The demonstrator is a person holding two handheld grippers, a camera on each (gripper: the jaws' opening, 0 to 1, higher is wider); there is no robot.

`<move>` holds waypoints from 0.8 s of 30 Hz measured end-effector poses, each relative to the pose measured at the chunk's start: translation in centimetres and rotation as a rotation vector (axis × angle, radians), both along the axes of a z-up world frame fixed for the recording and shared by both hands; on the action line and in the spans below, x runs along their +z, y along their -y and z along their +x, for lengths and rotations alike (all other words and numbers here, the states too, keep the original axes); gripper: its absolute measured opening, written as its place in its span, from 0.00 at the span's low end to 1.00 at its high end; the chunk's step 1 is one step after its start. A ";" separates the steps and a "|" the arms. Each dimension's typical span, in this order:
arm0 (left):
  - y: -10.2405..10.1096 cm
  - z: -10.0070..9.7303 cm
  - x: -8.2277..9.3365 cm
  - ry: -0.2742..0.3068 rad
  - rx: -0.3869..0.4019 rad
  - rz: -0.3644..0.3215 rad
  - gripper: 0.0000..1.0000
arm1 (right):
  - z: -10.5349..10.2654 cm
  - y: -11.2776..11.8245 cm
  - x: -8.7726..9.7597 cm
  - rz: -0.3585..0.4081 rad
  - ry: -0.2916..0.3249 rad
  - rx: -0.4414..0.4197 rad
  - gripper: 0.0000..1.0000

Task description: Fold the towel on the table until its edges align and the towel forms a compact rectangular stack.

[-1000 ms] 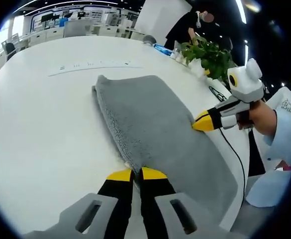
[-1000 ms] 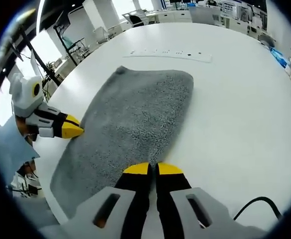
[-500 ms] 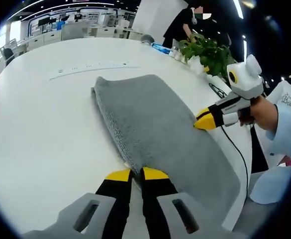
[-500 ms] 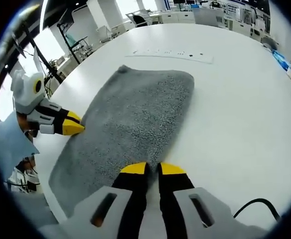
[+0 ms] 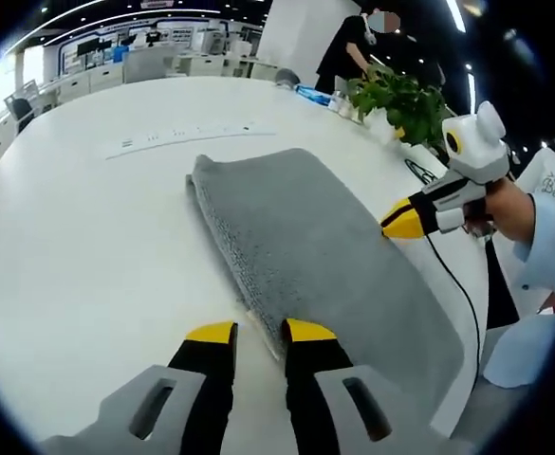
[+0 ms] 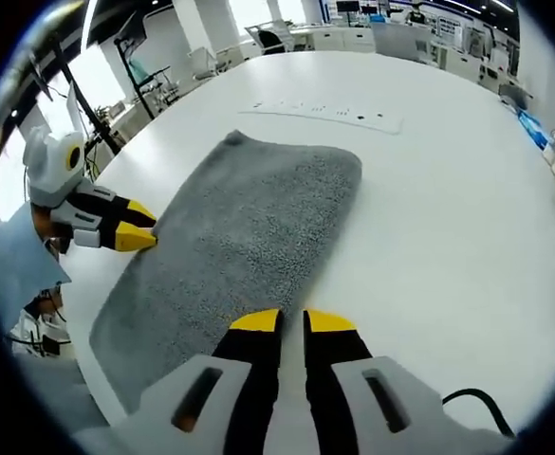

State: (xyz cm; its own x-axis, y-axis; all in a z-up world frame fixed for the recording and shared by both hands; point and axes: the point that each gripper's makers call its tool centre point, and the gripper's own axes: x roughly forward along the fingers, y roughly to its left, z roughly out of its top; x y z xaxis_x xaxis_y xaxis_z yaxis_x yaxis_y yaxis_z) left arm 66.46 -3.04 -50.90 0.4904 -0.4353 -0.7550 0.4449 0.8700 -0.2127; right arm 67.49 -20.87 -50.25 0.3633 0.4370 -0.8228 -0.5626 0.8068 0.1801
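Note:
A grey towel (image 5: 305,242) lies folded into a long strip on the white table (image 5: 78,246). My left gripper (image 5: 259,333) stands open at the towel's near long edge, its right fingertip just over the edge and nothing between the jaws. In the right gripper view the left gripper (image 6: 144,227) sits at the towel's (image 6: 249,237) left edge, jaws parted. My right gripper (image 6: 292,321) hovers at the opposite long edge with a narrow gap showing bare table. From the left gripper view, the right gripper (image 5: 398,224) touches the towel's far edge.
A white strip with sockets (image 5: 187,136) lies on the table beyond the towel. A potted plant (image 5: 400,100) stands at the table's far right edge, with a person behind it. A black cable (image 5: 455,294) trails from the right gripper, held by a hand (image 5: 505,204).
The left jaws, shut on the towel's edge before, have opened. The right jaws have parted slightly. The towel lies flat as before.

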 end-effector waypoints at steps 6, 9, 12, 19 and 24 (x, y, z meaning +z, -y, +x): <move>-0.5 -0.2 -0.1 -0.006 0.001 0.000 0.21 | -0.1 0.7 -0.2 -0.013 -0.002 0.003 0.07; -0.7 -0.5 0.9 0.012 0.002 0.000 0.21 | -0.2 0.7 0.7 -0.003 0.008 0.007 0.07; -0.9 -0.4 1.7 0.033 0.001 -0.010 0.21 | 0.0 0.5 1.4 0.005 0.028 0.027 0.07; -1.3 -1.6 3.2 0.068 -0.021 -0.001 0.23 | -2.0 0.0 2.6 0.015 0.042 0.076 0.09; -1.3 -3.3 4.6 0.089 -0.041 -0.019 0.27 | -4.0 -0.6 2.9 0.027 0.042 0.132 0.15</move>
State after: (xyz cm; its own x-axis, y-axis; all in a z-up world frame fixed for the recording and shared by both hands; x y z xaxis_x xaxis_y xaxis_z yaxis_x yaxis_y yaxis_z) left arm 63.19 -1.76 -46.34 0.5365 -0.4703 -0.7008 0.4979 0.8468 -0.1871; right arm 63.52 -20.32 -47.39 0.3353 0.5049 -0.7954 -0.6713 0.7204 0.1743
